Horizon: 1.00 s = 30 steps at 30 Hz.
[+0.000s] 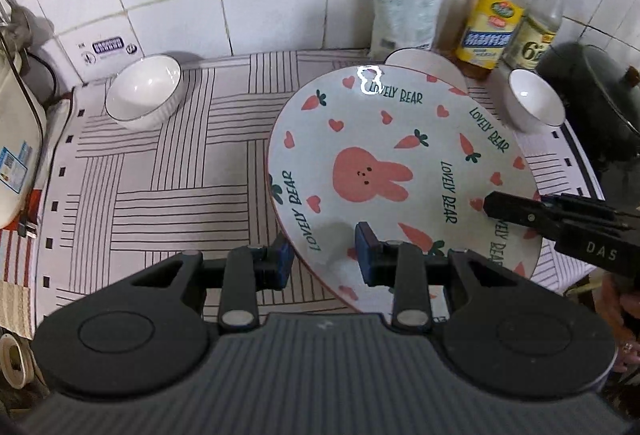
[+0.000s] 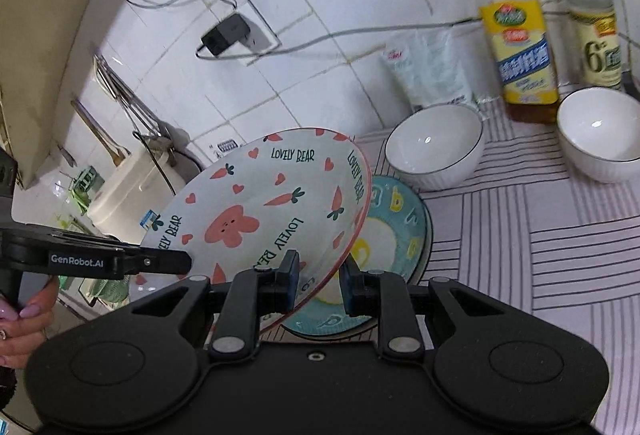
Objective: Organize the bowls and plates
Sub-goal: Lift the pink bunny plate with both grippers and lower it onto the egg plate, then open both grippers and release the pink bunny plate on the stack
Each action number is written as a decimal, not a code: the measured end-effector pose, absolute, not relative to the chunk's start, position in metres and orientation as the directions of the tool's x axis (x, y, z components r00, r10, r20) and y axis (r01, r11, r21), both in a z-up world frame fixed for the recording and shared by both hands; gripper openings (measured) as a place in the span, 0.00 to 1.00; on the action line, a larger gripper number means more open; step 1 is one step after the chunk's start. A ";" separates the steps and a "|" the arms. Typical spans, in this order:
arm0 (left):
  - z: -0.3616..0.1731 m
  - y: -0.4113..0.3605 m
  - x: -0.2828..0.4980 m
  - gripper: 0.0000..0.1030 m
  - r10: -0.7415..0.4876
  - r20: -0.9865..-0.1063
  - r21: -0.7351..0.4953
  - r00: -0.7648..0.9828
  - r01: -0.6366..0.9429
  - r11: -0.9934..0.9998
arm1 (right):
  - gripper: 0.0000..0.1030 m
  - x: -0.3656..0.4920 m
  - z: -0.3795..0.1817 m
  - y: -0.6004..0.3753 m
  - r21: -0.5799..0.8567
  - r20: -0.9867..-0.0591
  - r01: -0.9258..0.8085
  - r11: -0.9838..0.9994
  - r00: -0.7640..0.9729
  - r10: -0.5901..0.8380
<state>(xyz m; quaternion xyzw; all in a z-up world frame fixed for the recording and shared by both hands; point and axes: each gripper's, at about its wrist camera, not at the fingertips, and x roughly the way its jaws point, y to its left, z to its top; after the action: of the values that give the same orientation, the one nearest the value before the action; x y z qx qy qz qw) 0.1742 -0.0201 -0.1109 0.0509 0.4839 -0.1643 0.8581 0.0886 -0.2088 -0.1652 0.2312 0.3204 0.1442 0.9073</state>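
A pink-rimmed rabbit-and-carrot plate (image 1: 384, 163) marked "LOVELY BEAR" is held tilted above the striped mat; it also shows in the right wrist view (image 2: 264, 211). My left gripper (image 1: 324, 259) is shut on its near rim. My right gripper (image 2: 318, 285) is shut on its opposite rim and shows in the left wrist view (image 1: 516, 211). A blue plate with yellow letters (image 2: 396, 231) lies flat under the tilted plate. Three white bowls stand on the mat: far left (image 1: 144, 93), behind the blue plate (image 2: 434, 145), and by the bottles (image 2: 598, 133).
Two oil and vinegar bottles (image 1: 492, 23) and a white bag (image 1: 404, 17) stand against the tiled wall. A dark pot (image 1: 600, 95) sits at the right. A white appliance (image 1: 16, 139) stands at the left edge. A cable and a plugged charger (image 2: 224, 35) hang on the wall.
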 end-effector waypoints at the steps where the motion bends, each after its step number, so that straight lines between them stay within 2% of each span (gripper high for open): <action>1: -0.116 -0.018 0.179 0.29 -0.236 -0.851 -0.078 0.469 0.331 0.940 | 0.26 0.093 -0.168 -0.208 0.513 -0.522 -0.112 0.851 0.747 0.413; 8: -0.142 -0.009 0.207 0.30 -0.257 -0.885 -0.097 0.388 0.387 0.917 | 0.26 0.113 -0.189 -0.193 0.493 -0.599 -0.055 0.868 0.703 0.384; 18: -0.173 -0.010 0.248 0.29 -0.283 -0.915 -0.130 0.289 0.451 0.883 | 0.26 0.124 -0.219 -0.182 0.518 -0.642 0.065 0.853 0.688 0.338; 25: -0.180 -0.009 0.265 0.30 -0.311 -0.918 -0.168 0.245 0.472 0.866 | 0.26 0.135 -0.217 -0.175 0.477 -0.687 0.130 0.869 0.672 0.277; 30: -0.186 -0.006 0.275 0.30 -0.325 -0.926 -0.218 0.191 0.432 0.875 | 0.27 0.146 -0.211 -0.169 0.424 -0.732 0.183 0.887 0.646 0.217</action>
<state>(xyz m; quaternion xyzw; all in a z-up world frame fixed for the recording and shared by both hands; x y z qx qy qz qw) 0.2752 -0.0062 -0.1858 0.0457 0.5866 -0.2455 0.7704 0.1465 -0.1695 -0.2114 0.2377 0.4206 0.0098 0.8755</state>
